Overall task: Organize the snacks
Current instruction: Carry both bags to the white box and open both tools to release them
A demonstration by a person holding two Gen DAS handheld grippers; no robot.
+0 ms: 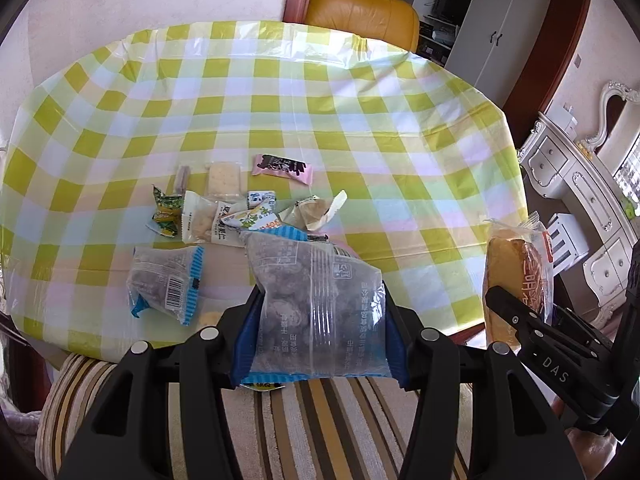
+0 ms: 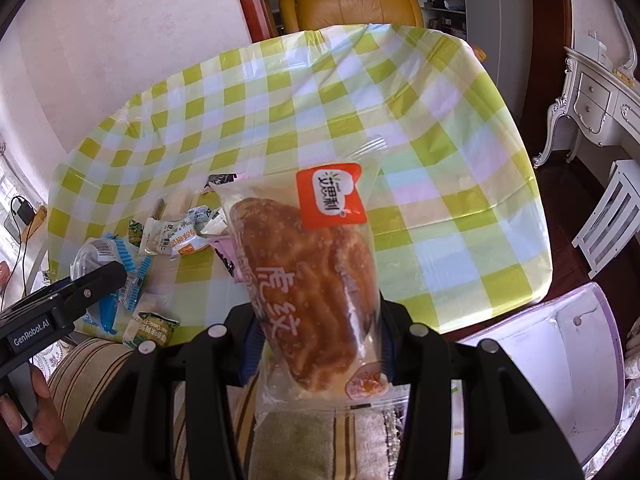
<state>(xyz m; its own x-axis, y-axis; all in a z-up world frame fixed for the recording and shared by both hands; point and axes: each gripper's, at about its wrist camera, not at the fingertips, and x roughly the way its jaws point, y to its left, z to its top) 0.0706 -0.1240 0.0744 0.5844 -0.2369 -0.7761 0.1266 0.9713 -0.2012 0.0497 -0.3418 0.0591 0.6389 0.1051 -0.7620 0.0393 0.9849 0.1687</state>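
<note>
Two packets in hand: one per claw, both lifted clear of the table; judged step is carrying picked snacks toward a sorting place.

Left wrist view, claw: left claw [image 1: 320,320] pinches a grey-filled packet with blue edges [image 1: 316,300] between its pads, the packet standing up ahead of the fingers.
Left wrist view, pose: claw angled down toward the near edge of the table [image 1: 360,120], a striped cushion [image 1: 304,432] beneath it.
Left wrist view, surroundings: a twin grey packet [image 1: 166,284] lies just left of the claw; the heap of small snacks [image 1: 224,216] lies beyond it; a pink bar [image 1: 282,168] farther still.

Right wrist view, claw: right claw [image 2: 316,328] pinches a bagged bread loaf [image 2: 312,280] low on its body, orange label uppermost.
Right wrist view, pose: tilted down over the near table edge; bare cloth lies ahead and to the right.
Right wrist view, surroundings: a white-and-lilac container [image 2: 560,360] sits below the table, right of the claw.

Next move: judged to need a destination for each packet, possibly that container; lower, then spread the claw.
</note>
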